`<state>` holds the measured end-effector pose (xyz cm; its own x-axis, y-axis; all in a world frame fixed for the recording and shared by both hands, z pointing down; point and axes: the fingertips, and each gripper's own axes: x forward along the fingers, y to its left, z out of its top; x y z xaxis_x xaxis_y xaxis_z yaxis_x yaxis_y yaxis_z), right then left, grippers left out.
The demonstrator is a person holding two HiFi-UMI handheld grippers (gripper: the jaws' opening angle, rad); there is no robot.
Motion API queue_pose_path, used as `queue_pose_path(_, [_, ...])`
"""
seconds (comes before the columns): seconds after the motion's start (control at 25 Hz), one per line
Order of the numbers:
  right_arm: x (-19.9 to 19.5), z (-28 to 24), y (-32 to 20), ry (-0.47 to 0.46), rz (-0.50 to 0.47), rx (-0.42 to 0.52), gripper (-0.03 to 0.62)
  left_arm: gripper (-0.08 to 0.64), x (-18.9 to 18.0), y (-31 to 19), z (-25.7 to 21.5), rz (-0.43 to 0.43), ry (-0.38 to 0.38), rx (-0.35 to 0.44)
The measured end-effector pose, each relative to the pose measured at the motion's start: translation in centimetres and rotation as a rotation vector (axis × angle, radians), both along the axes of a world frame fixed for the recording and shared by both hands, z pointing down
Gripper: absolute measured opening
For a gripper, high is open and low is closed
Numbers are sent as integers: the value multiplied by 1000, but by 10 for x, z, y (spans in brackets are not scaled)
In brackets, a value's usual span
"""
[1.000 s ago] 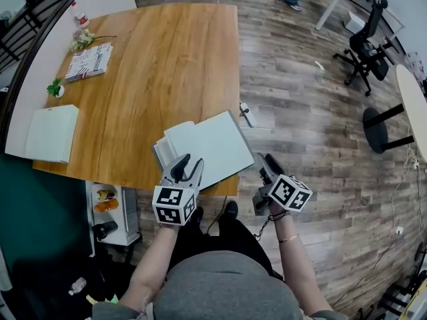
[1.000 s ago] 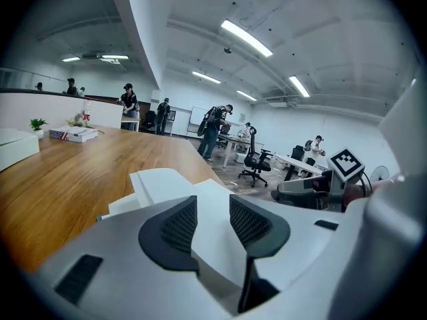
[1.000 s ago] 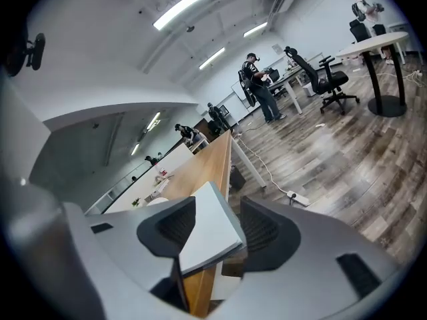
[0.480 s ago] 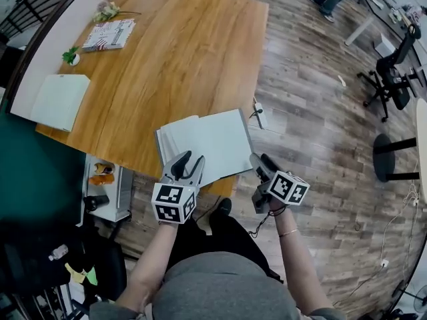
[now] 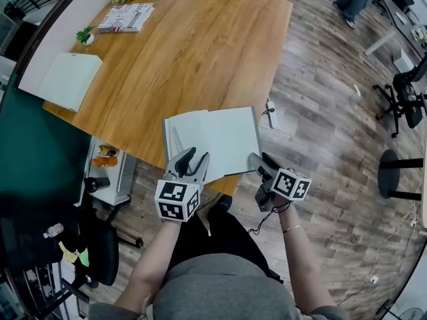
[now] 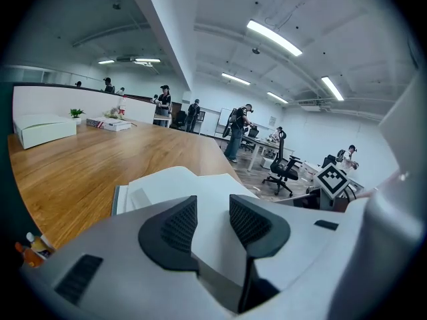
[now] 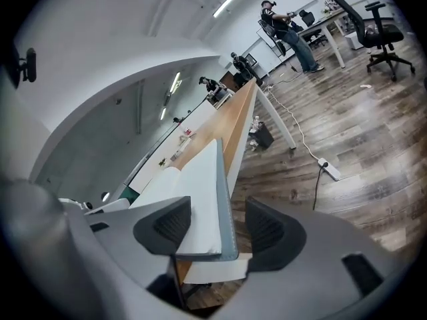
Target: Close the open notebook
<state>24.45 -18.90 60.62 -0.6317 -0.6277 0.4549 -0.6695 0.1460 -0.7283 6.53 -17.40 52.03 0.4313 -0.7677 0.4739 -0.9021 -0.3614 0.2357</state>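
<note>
Right tool opening around notebook corner, wooden table; plank floor

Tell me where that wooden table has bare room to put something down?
The table is bare across its middle and right side, from the open notebook at the near edge to the far edge. Crowded: the left edge, with white box, small plant and patterned book; and the notebook's near corner, between the opening jaws of the right gripper.

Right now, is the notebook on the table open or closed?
Open. In the head view the notebook lies spread at the near edge of the table, its white pages facing up with no cover over them.
</note>
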Motion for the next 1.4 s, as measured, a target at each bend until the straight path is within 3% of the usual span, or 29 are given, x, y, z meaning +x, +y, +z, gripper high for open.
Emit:
queue_pose_path(0.24, [-6, -2, 0, -55, -36, -10, 209, 163, -3, 1, 3, -23, 6, -10])
queue_pose_path(0.76, [-4, -13, -1, -36, -60, 20, 91, 161, -7, 0, 6, -16, 16, -7])
queue_pose_path(1.4, [-11, -58, -2, -28, -24, 111, 46, 155, -16, -2, -1, 2, 37, 20])
